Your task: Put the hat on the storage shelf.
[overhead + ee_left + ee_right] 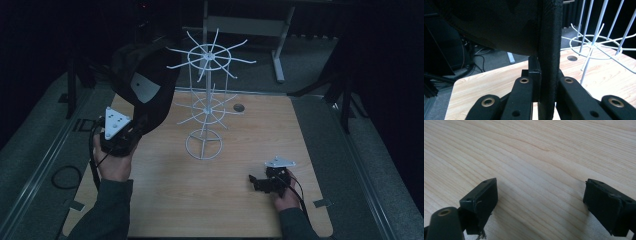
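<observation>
Over on the left, the left gripper is up off the table with its jaws pinched tight on the brim of a black cap — in the left gripper view that brim runs straight up between the two black jaws, and the crown hangs above and ahead of them. One cap, raised in the air at the table's left edge, just left of the white wire rack. One rack too, standing mid-table on a round ring base, with two tiers of thin spokes fanning out; the nearest upper spokes reach toward the cap. Behind the rack, a small round hole in the tabletop. On to the right — the right gripper sits low near the front edge, jaws spread wide over bare wood, holding nothing, well apart from cap and rack.
</observation>
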### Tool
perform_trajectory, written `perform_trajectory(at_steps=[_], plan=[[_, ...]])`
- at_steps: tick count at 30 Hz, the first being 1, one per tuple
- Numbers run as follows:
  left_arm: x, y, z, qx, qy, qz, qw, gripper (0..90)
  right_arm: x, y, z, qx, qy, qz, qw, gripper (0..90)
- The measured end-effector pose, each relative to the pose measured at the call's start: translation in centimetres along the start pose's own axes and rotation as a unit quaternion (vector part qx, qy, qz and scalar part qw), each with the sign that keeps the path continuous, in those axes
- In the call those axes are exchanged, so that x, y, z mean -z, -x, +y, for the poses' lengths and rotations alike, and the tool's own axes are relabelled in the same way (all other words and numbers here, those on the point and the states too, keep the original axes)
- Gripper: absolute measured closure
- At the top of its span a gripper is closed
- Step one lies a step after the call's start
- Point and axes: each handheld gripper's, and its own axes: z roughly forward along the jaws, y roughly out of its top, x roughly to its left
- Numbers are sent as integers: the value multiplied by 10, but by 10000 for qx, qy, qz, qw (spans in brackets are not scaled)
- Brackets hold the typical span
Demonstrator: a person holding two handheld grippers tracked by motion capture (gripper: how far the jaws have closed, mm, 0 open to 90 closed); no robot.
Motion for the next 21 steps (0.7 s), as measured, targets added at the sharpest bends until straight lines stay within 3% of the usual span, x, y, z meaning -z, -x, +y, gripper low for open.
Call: perform_trajectory(at_steps=[10, 21], plan=[[0, 2, -4, -146, 68, -56, 9999, 866, 0, 0, 0, -2, 0, 1, 10000, 123], [-1, 5, -9, -581, 174, -47, 9981, 865, 0, 0, 0, -8, -1, -2, 10000, 123]])
